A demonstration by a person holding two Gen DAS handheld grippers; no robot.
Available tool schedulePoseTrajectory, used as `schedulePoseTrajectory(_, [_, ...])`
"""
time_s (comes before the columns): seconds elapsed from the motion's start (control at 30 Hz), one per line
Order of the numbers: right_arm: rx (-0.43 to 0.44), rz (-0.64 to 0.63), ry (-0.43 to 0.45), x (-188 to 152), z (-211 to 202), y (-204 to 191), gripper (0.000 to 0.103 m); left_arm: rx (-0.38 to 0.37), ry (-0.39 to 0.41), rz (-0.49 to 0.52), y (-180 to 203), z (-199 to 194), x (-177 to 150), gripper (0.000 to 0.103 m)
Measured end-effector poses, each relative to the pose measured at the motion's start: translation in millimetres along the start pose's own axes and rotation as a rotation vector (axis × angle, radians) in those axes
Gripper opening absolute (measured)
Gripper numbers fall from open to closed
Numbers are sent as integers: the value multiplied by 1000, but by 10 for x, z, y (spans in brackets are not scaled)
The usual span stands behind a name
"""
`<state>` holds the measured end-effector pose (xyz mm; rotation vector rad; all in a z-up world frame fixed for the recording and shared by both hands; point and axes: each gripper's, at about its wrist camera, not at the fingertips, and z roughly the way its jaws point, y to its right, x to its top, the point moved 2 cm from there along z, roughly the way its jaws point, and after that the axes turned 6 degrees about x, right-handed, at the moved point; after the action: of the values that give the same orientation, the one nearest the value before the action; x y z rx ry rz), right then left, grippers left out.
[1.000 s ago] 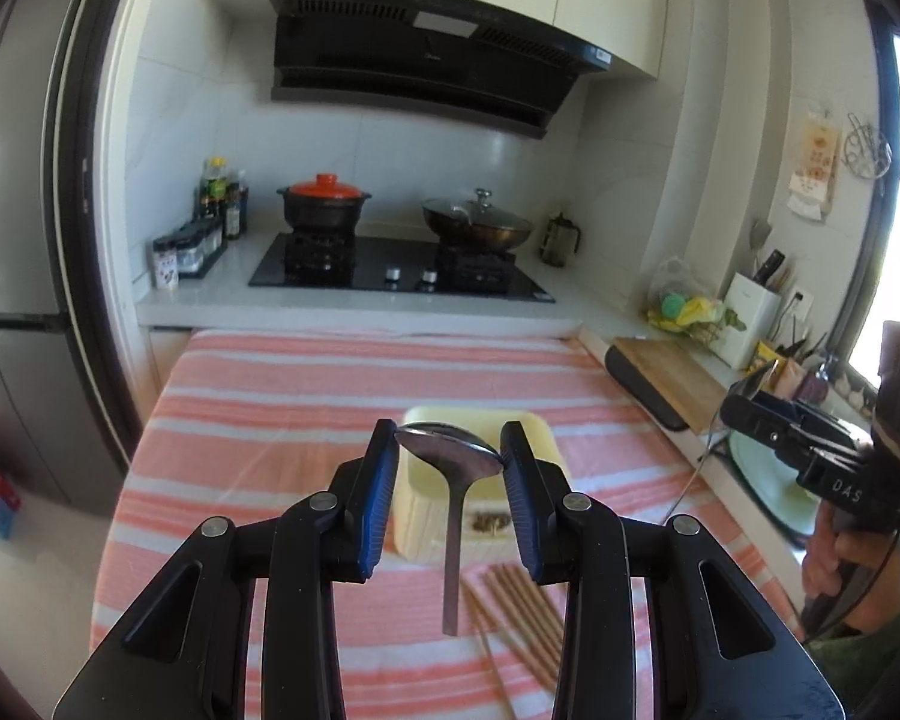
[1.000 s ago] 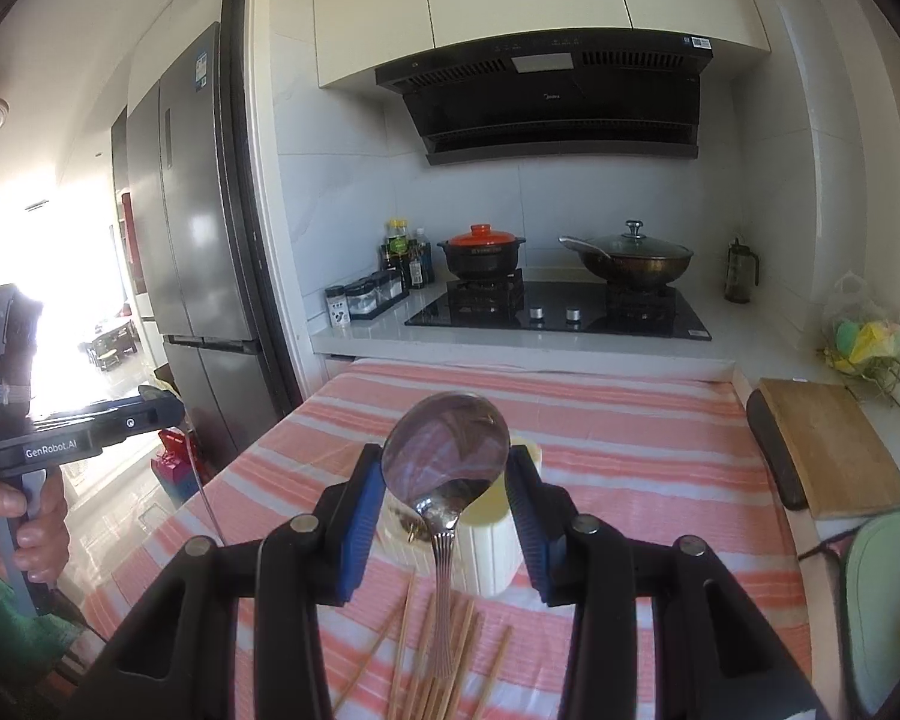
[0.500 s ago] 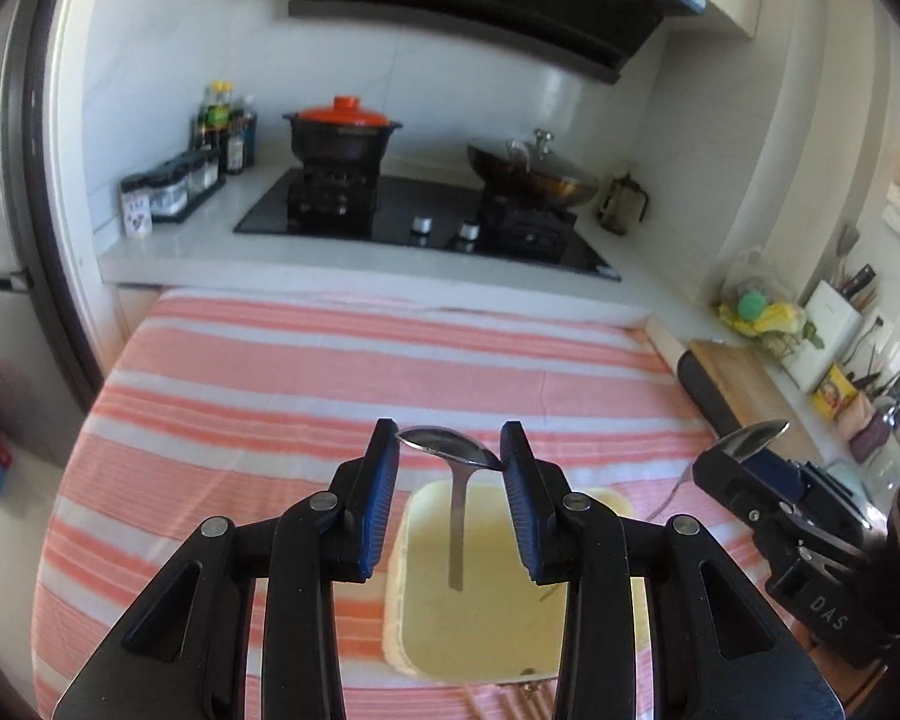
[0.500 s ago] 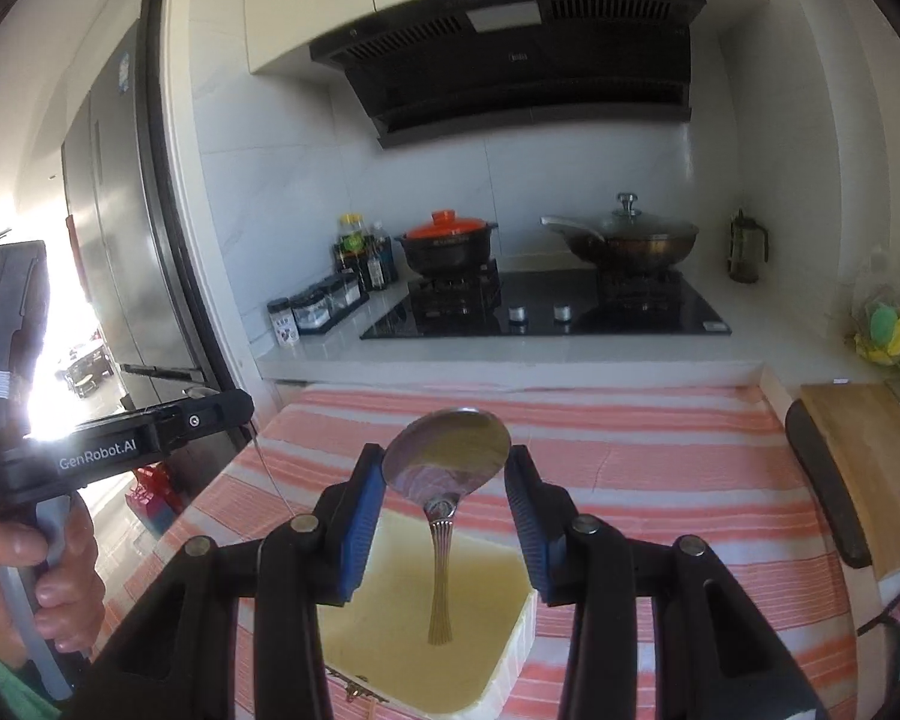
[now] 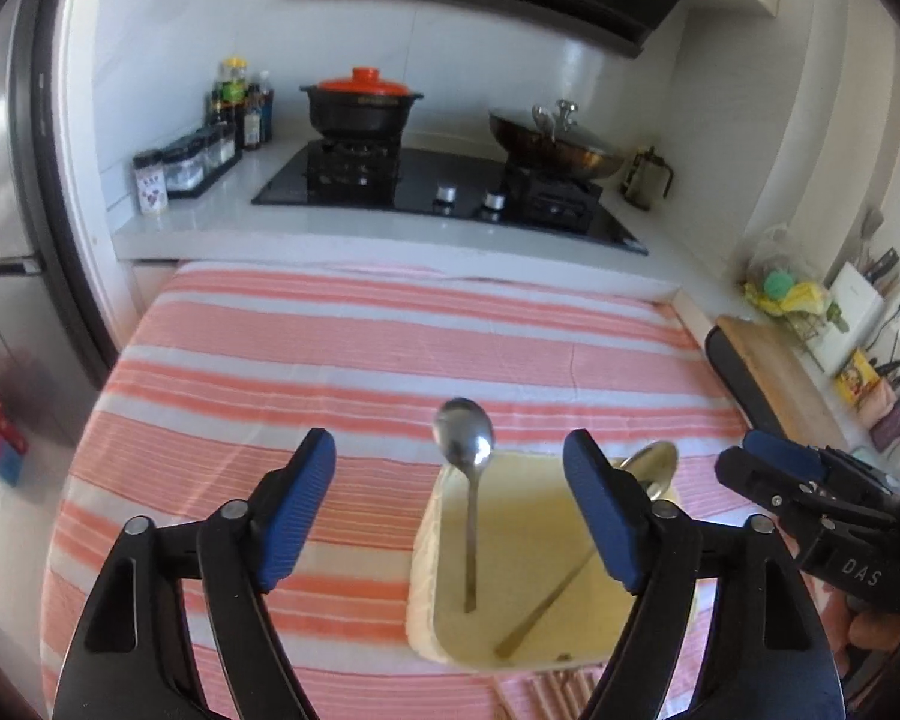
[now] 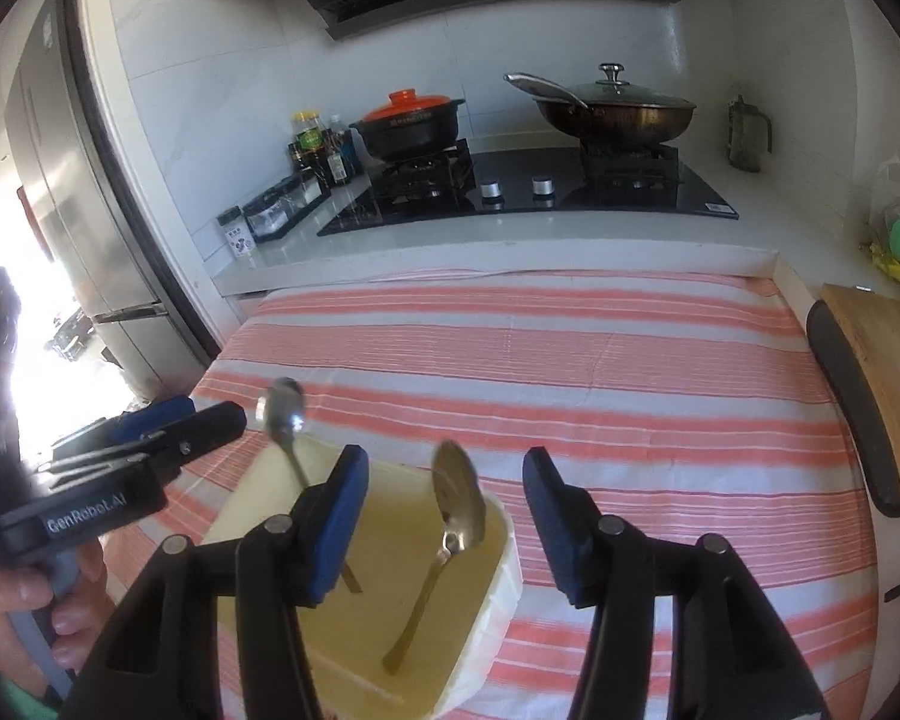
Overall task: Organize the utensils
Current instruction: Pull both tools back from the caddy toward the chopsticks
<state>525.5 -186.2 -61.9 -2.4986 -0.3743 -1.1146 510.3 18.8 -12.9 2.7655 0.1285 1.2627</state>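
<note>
**Two spoons let go over the yellow box**

Both spoons, clamped between blue pads a second ago, have dropped clear of the grippers, which have come forward from above the chopsticks to stand over the pale yellow box on the striped tablecloth. Seen from the left wrist, the left gripper has its jaws spreading wide and opening; the first spoon stands between them, free of both pads, bowl up and its handle reaching down to the box floor. The second spoon shows beyond the left gripper's right finger, its bowl at the box's far rim and its handle slanting down across the inside. The right gripper sits just right of the box, a hand partly visible beneath it.

From the right wrist, the right gripper is likewise opening, released, with the second spoon between its fingers but touching neither pad, its handle tip down inside the box. The first spoon is blurred at the box's far left corner, next to the left gripper and the hand holding it. Chopsticks lie on the cloth just nearside of the box. Behind the table, a black pot with an orange lid and a lidded wok sit on the hob
</note>
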Motion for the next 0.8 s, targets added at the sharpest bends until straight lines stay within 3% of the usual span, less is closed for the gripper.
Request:
schedulePoseTrajectory(0.1, [23, -25, 19, -212, -546, -105, 59, 2, 72, 16, -256, -621, -208, 100])
schedulePoseTrajectory(0.17, [12, -63, 29, -473, -898, -178, 62, 28, 79, 27, -439, -943, -499, 101])
schedulePoseTrajectory(0.33, [-53, -141, 45, -1435, -1526, -305, 63, 94, -17, 40, -816, -1310, -1538, 101])
schedulePoseTrajectory(0.43, [-87, -99, 52, -2104, -1702, -352, 63, 71, -121, -26, -978, -1384, -2164, 101])
schedulePoseTrajectory(0.53, [-110, -36, 59, -2686, -1776, -403, 63, 47, -170, -59, -981, -1478, -2627, 100])
schedulePoseTrajectory(0.6, [-156, -22, 72, -3026, -1817, -449, 63, 37, -198, 14, -854, -1527, -2797, 100])
schedulePoseTrajectory(0.67, [-176, -9, 65, -3285, -1832, -472, 63, 79, -187, 62, -741, -1616, -2908, 101])
schedulePoseTrajectory(0.73, [-175, -11, 38, -3471, -1828, -474, 63, 97, -156, 59, -643, -1689, -2956, 102])
schedulePoseTrajectory(0.8, [-199, -18, 15, -3594, -1842, -458, 63, 66, -172, 36, -570, -1689, -2998, 103])
